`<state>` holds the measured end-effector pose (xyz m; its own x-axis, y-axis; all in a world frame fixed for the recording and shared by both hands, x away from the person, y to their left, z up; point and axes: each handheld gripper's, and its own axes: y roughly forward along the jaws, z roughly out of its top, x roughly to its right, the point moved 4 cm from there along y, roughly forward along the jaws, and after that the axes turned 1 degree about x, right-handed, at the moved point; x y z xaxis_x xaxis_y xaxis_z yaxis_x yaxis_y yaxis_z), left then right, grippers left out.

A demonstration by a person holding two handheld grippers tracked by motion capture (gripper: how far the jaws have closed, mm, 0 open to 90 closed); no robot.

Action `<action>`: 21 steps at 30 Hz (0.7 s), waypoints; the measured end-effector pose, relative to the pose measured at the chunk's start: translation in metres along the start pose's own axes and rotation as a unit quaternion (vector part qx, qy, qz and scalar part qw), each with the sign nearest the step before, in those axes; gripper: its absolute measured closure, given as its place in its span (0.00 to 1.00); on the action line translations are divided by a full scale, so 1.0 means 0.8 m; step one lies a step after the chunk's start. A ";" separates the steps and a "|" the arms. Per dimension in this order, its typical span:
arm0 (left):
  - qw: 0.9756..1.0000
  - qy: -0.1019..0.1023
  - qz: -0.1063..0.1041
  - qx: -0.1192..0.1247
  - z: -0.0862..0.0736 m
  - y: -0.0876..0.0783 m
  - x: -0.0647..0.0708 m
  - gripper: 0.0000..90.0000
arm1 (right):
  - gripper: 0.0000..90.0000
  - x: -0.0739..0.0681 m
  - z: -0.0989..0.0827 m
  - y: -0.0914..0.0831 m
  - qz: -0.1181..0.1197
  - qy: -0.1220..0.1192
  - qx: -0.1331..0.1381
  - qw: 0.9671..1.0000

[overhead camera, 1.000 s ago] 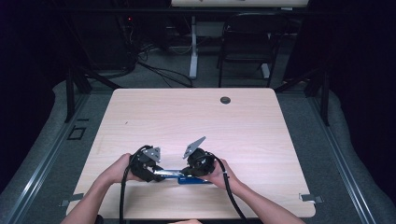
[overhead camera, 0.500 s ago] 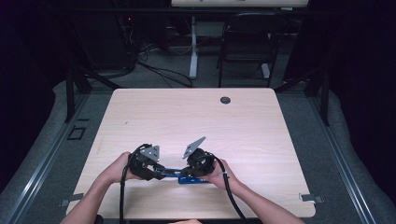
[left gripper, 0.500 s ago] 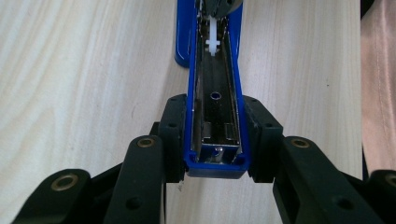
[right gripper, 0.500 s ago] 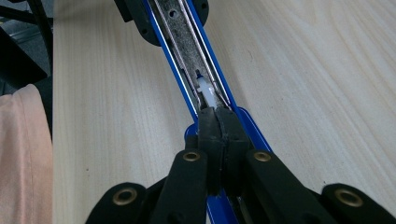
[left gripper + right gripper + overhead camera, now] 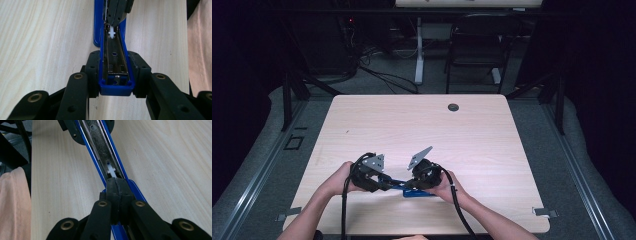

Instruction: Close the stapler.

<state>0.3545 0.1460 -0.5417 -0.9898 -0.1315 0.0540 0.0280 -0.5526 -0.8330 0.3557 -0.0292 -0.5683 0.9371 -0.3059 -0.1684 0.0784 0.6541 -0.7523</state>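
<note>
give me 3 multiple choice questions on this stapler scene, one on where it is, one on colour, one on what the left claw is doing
1. Where on the table is the stapler?
A. near edge, by the person
B. far edge, by the round hole
C. right corner

2. What colour is the stapler's body?
A. red
B. blue
C. green

3. What is the left claw doing?
A. hanging open above the table
B. lying on its side, let go
C. shut on the end of the stapler's open channel

Answers:
1. A, the high view puts it between both hands at the near edge.
2. B, the frame is blue in both claw views.
3. C, the left gripper view has its jaws pressed on both sides of the blue end.
</note>
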 end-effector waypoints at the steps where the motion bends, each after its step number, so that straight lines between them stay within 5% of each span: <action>1: 1.000 0.003 0.002 -0.004 0.003 -0.001 0.001 0.73 | 1.00 0.000 0.001 -0.001 0.001 -0.001 0.000 1.000; 6: 1.000 0.013 0.000 -0.022 0.017 -0.005 0.003 0.73 | 1.00 -0.001 0.002 -0.004 -0.003 -0.002 0.005 1.000; 9: 1.000 0.018 0.012 -0.019 0.025 -0.005 0.004 0.73 | 1.00 -0.002 0.003 -0.006 -0.001 -0.003 0.008 1.000; 21: 1.000 0.026 0.008 -0.010 0.042 -0.007 0.005 0.73 | 1.00 -0.004 0.007 -0.009 0.000 -0.007 0.022 1.000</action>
<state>0.3554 0.1208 -0.5186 -0.9953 -0.0960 0.0124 0.0410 -0.5343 -0.8443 0.3538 -0.0290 -0.5583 0.9419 -0.2964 -0.1578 0.0936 0.6832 -0.7242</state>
